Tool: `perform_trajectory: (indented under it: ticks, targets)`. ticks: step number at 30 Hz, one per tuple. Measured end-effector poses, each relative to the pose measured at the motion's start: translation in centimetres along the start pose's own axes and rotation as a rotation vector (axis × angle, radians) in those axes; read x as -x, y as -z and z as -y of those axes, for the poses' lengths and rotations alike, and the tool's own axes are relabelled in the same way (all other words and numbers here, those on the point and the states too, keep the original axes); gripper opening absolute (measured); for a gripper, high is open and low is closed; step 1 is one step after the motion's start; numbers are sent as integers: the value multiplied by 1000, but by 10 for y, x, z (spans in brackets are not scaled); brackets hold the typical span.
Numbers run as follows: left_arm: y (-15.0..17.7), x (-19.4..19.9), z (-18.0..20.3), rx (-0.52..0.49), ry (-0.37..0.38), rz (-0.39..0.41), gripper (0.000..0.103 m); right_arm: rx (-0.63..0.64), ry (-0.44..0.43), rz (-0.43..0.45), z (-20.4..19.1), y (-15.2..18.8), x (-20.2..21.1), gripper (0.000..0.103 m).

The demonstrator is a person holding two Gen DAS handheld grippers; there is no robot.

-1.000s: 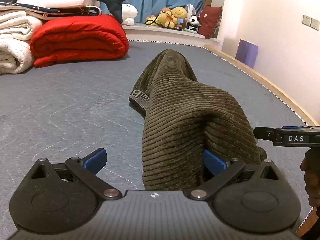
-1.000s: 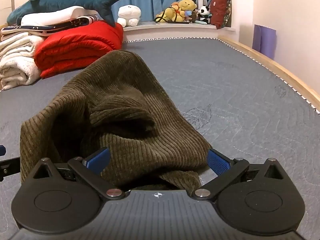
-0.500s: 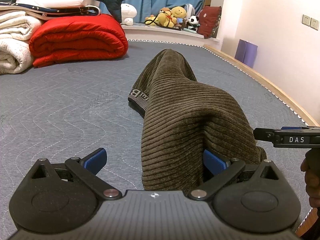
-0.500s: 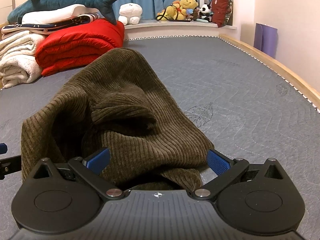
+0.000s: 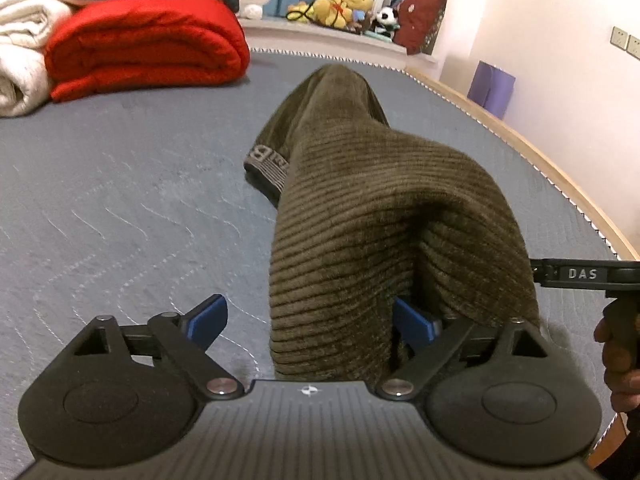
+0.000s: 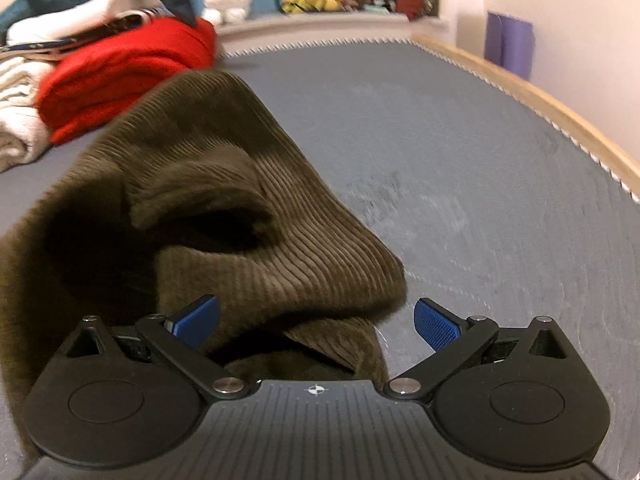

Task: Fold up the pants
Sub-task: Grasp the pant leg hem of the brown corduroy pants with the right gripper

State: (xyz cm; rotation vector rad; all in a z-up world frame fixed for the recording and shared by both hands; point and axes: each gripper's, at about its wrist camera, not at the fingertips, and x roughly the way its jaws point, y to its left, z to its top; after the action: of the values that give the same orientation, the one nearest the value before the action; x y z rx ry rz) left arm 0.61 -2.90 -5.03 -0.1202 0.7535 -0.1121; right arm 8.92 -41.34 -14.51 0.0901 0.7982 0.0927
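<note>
Olive-brown corduroy pants [image 5: 360,216] lie bunched on a grey quilted mattress [image 5: 120,208], a grey lettered waistband showing at their far left side. My left gripper [image 5: 312,320] has its blue pads wide apart, with the near end of the pants draped between them and over the right pad [image 5: 412,322]. In the right wrist view the pants [image 6: 224,216] form a raised hump. My right gripper [image 6: 316,320] is open, the cloth's edge lying between the pads without being pinched. The right gripper's body also shows at the right edge of the left wrist view [image 5: 584,274].
A folded red duvet [image 5: 148,40] and white blankets [image 5: 20,52] are stacked at the far left. Plush toys [image 5: 344,4] sit on the sill beyond. The wooden bed edge [image 5: 560,168] runs along the right, by a wall with a purple object [image 5: 490,88].
Both grippers have moved forward and tilted a little; the far stack sits higher in view. The right wrist view is motion-blurred. The jaws stay apart, the right pads slightly wider.
</note>
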Motion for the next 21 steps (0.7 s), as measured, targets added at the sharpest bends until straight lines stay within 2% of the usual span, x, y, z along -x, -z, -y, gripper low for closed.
perform_trajectory:
  ticks: [1, 3, 8, 9, 10, 11, 12, 13, 14, 16, 19, 21]
  targets:
    - [0, -2, 0, 2, 2, -4, 95, 14, 31, -9, 1, 1, -4, 102]
    - [-4, -8, 1, 9, 6, -11, 97, 12, 82, -88, 3, 3, -7, 102]
    - [-9, -24, -1, 48, 50, -43, 96, -41, 51, -136, 11, 9, -28, 102]
    - [-10, -27, 0, 49, 62, -48, 94, -50, 50, -157, 11, 10, -32, 102]
    - [-10, -29, 2, 48, 72, -51, 83, -52, 52, -174, 13, 11, -38, 102]
    - [-11, -31, 4, 44, 93, -52, 66, -57, 45, -185, 15, 12, -44, 93]
    - [-12, -32, 7, 38, 104, -51, 62, -64, 28, -198, 17, 12, -50, 81]
    - [-13, -31, 9, 29, 104, -44, 51, -72, -5, -208, 20, 12, -57, 47]
    - [-15, -28, 12, 8, 107, -30, 43, -80, -19, -225, 23, 12, -63, 32]
    - [-21, -21, 13, 5, 118, -5, 35, -103, -36, -225, 31, 7, -65, 19]
    - [-31, -11, 11, -1, 122, 37, 30, -155, -79, -187, 42, -6, -56, 15]
    - [-35, 0, 16, -38, 122, 89, 28, -178, -86, -100, 53, -21, -44, 14]
